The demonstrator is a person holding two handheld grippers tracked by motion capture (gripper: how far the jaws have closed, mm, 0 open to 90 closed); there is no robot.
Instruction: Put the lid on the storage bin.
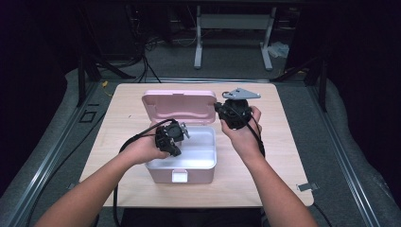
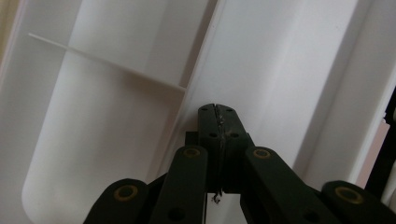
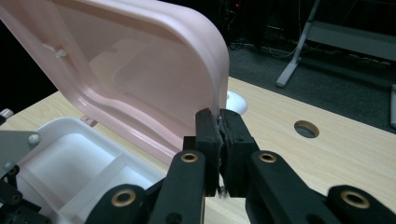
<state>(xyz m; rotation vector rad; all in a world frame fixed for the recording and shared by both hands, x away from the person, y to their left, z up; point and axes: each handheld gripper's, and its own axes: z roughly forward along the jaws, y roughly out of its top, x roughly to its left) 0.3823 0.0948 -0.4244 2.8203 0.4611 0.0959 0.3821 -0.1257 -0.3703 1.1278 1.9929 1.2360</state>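
Nearest the high camera, the person's two forearms came in from the bottom edge, one to each side of a pink box that sat at the middle of the light wooden table. The box stood open, its latch tab facing the person, its pink lid raised upright at the far side.

Left gripper: held over the box's white inner tray, at its near-left part. In the left gripper view the jaws were pressed together with nothing between them, tips just above the tray's white wall, beside a thin divider rib. Contact with the tray could not be told.

Right gripper: held at the lid's right edge, grey three-cornered plate on top. In the right gripper view the jaws were together, tips right at the rounded corner of the lid's rim; whether they pinched the rim or merely sat before it could not be told. Two round holes showed in the tabletop beyond.
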